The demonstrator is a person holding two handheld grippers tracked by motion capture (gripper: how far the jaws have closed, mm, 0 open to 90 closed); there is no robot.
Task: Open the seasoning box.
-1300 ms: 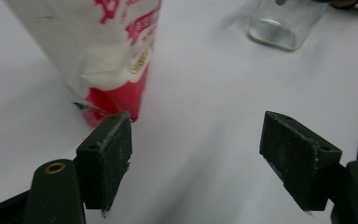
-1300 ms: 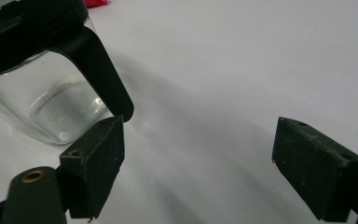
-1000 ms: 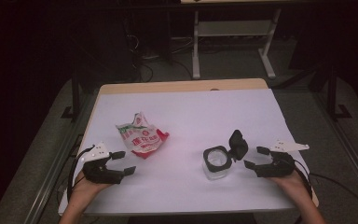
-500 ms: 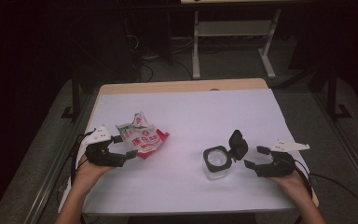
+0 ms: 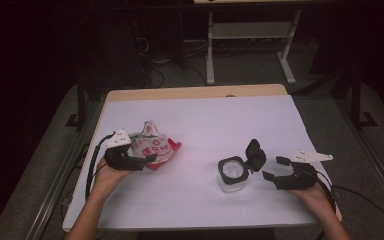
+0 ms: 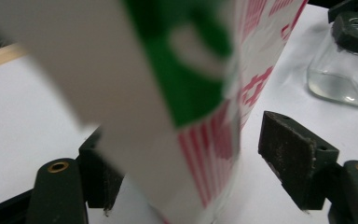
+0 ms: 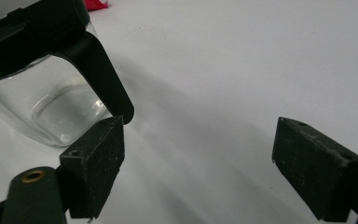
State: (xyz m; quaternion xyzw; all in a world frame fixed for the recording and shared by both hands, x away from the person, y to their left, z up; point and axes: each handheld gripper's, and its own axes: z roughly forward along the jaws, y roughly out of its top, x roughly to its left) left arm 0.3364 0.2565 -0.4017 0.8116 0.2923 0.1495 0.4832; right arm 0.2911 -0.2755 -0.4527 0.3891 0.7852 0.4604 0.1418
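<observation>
the left gripper [image 5: 147, 159] sits at the bag [image 5: 152, 145] on the table's [image 5: 200, 120] left half. in the left gripper view the bag's edge [image 6: 191, 107] stands upright between the jaws, which have just been closing; the right-hand pad [image 6: 289, 156] is apart from it, the other looks to touch, so no grip yet. the jar [image 5: 231, 174], lid up, stands just left of the right gripper [image 5: 274, 168], whose jaws are wide and empty; that hand is nearer the jar

One snack packet [image 5: 152, 146], one glass jar [image 5: 231, 175] with one black flip lid [image 5: 255, 153], two tools: left tool [image 5: 147, 159], right tool [image 5: 274, 168], one tabletop [image 5: 205, 120].
</observation>
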